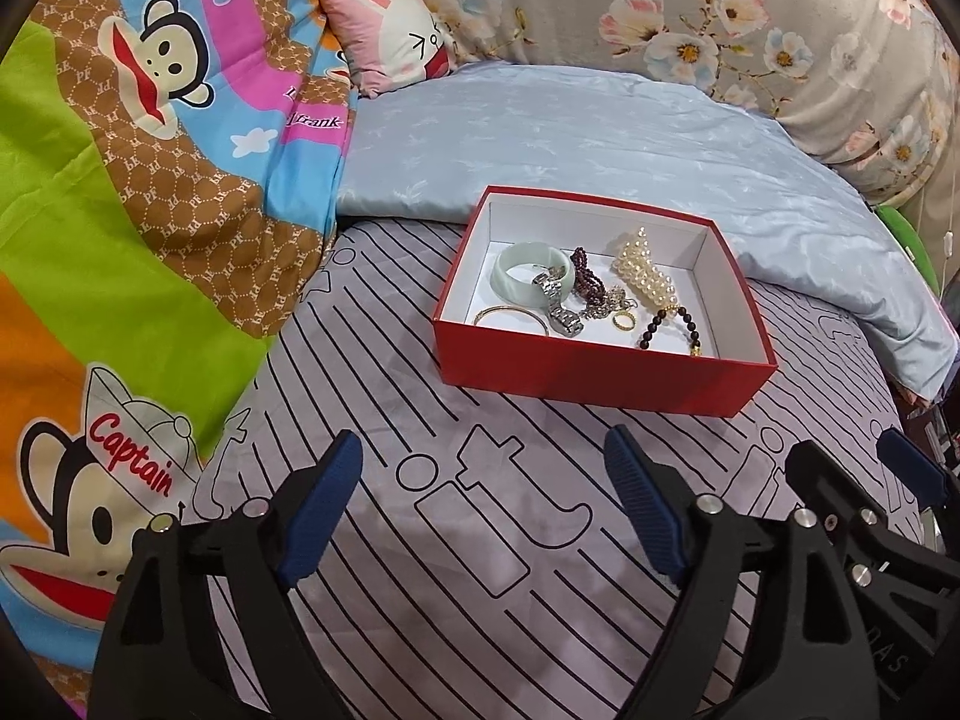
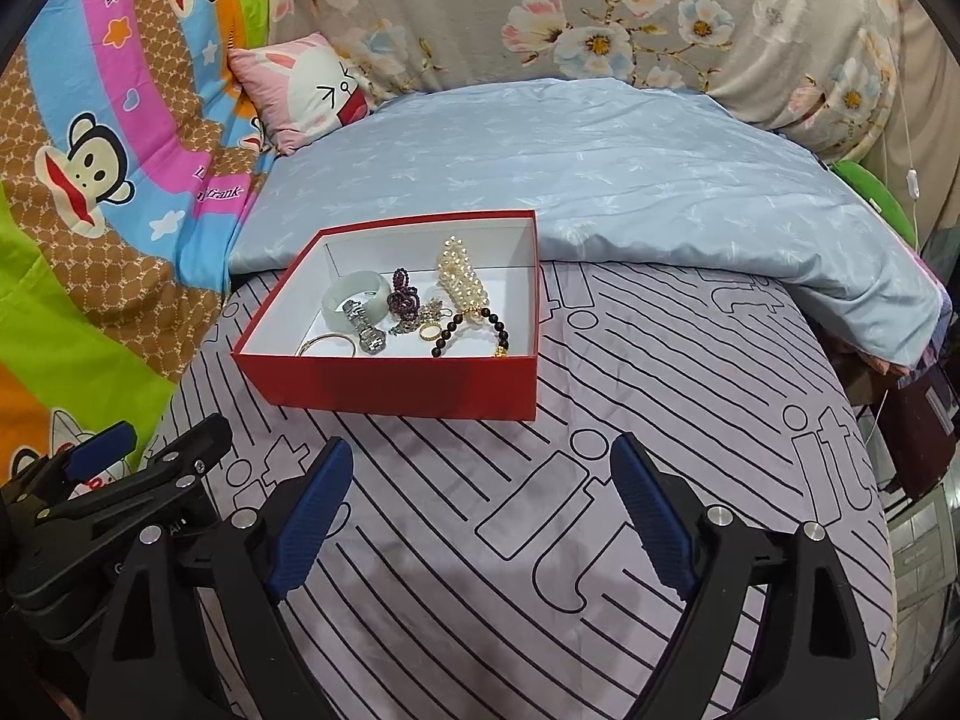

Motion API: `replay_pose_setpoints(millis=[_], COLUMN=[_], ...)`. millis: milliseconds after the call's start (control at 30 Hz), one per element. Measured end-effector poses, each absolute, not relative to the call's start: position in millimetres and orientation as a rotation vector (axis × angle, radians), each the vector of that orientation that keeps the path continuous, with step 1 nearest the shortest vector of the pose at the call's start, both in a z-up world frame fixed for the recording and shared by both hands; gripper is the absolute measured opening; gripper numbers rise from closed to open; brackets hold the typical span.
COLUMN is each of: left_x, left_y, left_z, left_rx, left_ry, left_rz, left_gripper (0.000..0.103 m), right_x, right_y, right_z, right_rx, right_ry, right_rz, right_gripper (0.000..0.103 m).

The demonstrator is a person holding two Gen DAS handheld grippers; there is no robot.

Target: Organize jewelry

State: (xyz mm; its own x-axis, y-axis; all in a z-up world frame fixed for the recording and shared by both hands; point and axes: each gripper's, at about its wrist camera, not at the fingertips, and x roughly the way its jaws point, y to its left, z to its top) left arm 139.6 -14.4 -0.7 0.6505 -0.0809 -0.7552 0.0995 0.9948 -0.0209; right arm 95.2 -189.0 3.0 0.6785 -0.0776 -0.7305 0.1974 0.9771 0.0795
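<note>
one red box (image 1: 600,369), lidless and white inside, stands on the striped sheet (image 1: 480,540) with its far edge just beside the blue quilt (image 1: 600,132). inside lie eight pieces, crowded toward the near wall: one pale green bangle (image 1: 531,267) at far left; one thin gold bangle (image 1: 510,317) near the front-left corner; one steel watch (image 1: 558,303) lying across the green bangle's rim; one coil of dark red beads (image 1: 588,279) at centre; one small silver tangle (image 1: 612,301), too fine to make out; one gold ring (image 1: 624,320); one cluster of pearls (image 1: 645,270) toward the far right; one dark bead bracelet (image 1: 669,327) touching the pearls' near end. the box's far-left floor is bare. two grippers hang over the sheet, on the near side of the box and apart from it: the left gripper (image 1: 483,495) with blue pads spread wide and nothing between them, the right gripper (image 2: 480,501) likewise spread and holding nothing. bare sheet lies between the grippers and the box's front wall. a cartoon quilt (image 1: 120,210) borders the sheet on the left; one pink cushion (image 1: 390,36) and a floral quilt (image 1: 660,6) lie beyond the blue one.
</note>
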Motion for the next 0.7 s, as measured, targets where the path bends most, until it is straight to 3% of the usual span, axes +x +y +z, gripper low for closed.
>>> replay_pose_setpoints(millis=[700], left_x=[134.4], left_y=[-14.5], left_z=[-4.0], left_rx=[0.045], left_ry=[0.86], left_rz=[-0.063], left_gripper=[0.088], right_x=[89.4], right_y=[-186.5], right_z=[0.2], right_rx=[0.115], right_ry=[0.811], right_rz=[-0.196], right_gripper=[0.086])
